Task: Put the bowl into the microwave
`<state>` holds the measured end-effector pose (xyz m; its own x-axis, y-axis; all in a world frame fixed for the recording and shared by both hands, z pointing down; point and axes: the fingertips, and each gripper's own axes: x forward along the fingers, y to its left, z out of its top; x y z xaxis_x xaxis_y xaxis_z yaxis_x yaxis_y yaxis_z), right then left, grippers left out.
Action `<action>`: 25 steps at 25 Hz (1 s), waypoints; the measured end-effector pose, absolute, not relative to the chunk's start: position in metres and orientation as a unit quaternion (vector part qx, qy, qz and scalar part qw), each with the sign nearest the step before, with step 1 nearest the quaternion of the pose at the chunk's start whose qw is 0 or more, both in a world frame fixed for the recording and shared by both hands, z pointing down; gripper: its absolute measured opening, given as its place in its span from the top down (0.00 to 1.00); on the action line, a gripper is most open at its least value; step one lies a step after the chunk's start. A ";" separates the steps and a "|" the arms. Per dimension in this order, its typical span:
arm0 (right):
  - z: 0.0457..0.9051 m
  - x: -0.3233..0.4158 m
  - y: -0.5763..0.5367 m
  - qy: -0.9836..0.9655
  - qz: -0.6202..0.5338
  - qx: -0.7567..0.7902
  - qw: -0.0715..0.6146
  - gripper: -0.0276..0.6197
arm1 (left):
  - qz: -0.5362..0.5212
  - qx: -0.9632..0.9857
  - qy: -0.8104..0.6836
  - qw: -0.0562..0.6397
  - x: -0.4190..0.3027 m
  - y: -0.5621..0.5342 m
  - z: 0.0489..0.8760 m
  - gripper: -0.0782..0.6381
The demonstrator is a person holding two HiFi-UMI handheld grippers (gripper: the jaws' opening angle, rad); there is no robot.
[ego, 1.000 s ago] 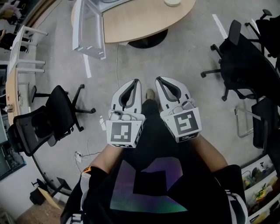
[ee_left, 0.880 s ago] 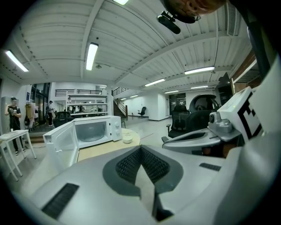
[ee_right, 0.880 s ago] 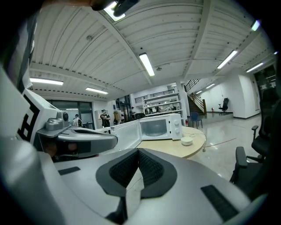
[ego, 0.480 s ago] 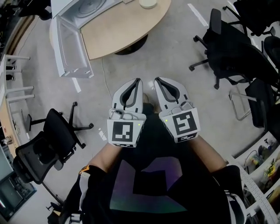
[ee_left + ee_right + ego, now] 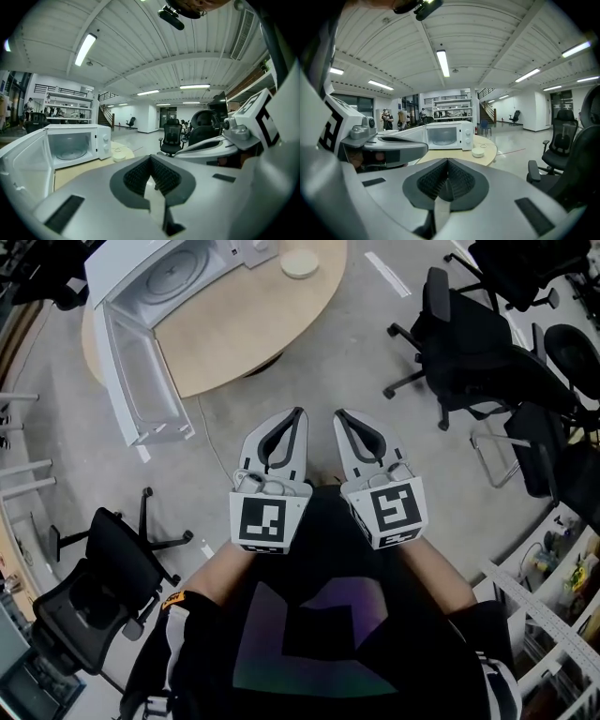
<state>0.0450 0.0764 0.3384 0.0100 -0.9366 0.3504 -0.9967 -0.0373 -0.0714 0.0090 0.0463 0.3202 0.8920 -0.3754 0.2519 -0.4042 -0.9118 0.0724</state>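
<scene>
Looking down in the head view, the left gripper and the right gripper are held side by side, well apart from the round table that both are aimed at. The bowl is sat flat on that table, just beside the microwave, whose door is swung wide open past the table edge. The bowl is round, so no long axis can be made out from above. Office chairs are scattered over the floor.

In the left gripper view, that claw is pressed together with nothing pinched. The microwave is seen at the left, its open cavity facing this way, the bowl low and squat to its right.

In the right gripper view, this claw is pressed together too, nothing in it. The microwave sits dead ahead, with the bowl on the table to its right.
</scene>
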 end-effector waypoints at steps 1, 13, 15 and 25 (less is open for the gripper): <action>0.339 0.044 0.073 -0.684 0.154 0.706 0.099 0.93 | 0.119 0.971 -0.197 0.062 0.008 0.043 0.320 0.83; 0.341 0.024 0.052 -0.661 0.152 0.720 0.145 0.93 | 0.100 0.978 -0.158 0.091 -0.006 0.018 0.326 0.83; 0.342 0.018 0.048 -0.665 0.152 0.717 0.145 0.93 | 0.097 0.978 -0.163 0.091 -0.011 0.014 0.324 0.83; 0.347 0.014 0.023 -0.702 0.145 0.685 0.130 0.93 | 0.104 0.967 -0.216 0.086 -0.020 -0.006 0.334 0.83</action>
